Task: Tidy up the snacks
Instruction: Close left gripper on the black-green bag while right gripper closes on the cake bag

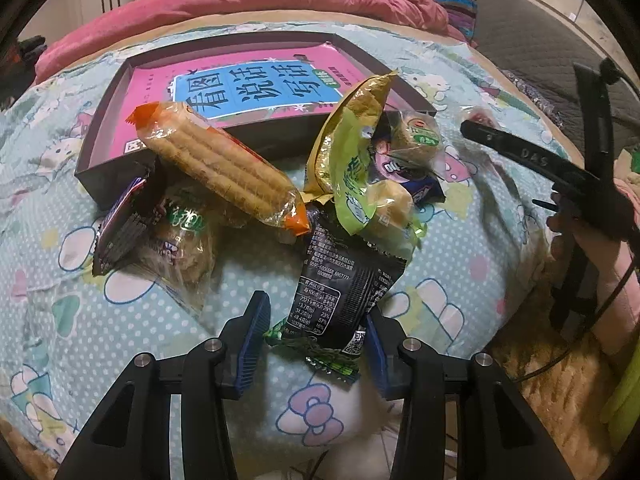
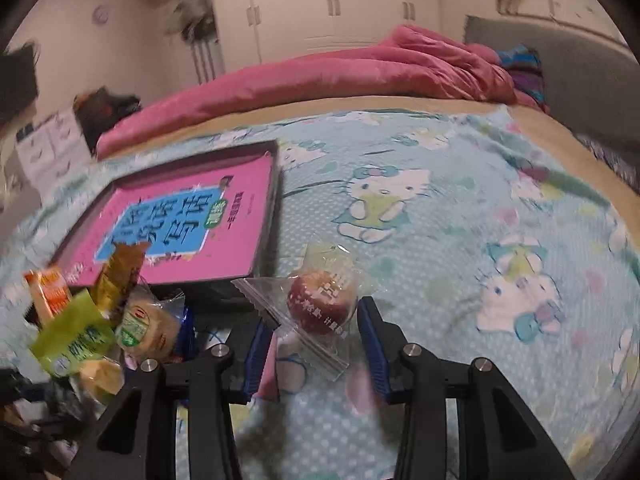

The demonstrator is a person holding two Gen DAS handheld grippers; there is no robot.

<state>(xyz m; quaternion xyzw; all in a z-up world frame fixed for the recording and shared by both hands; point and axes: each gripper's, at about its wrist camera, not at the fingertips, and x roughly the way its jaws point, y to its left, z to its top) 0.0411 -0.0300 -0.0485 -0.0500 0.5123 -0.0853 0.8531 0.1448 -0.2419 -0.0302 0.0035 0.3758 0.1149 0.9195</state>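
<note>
Snacks lie heaped on a cartoon-print blanket [image 1: 460,288] beside a shallow dark box [image 1: 96,160] that holds a pink book [image 1: 256,80]; your left gripper [image 1: 316,336] straddles the lower end of a black packet [image 1: 344,280], its blue pads apart and, as far as the view shows, not yet pressing; that packet is likely light, crinkly and slick, so take it across the sealed lower edge rather than the puffed middle; a long biscuit pack [image 1: 224,164] leans on the box rim and looks brittle, best held across its stiff middle; a green bag [image 1: 352,152] slumps over small round cakes [image 1: 416,136] and overlaps the black packet's top, so you may drag it along; your right gripper [image 2: 316,344] stands part open around a clear-wrapped red round sweet [image 2: 322,304], pads beside the wrapper rather than pinching; the film is slippery and the sweet may roll.
</note>
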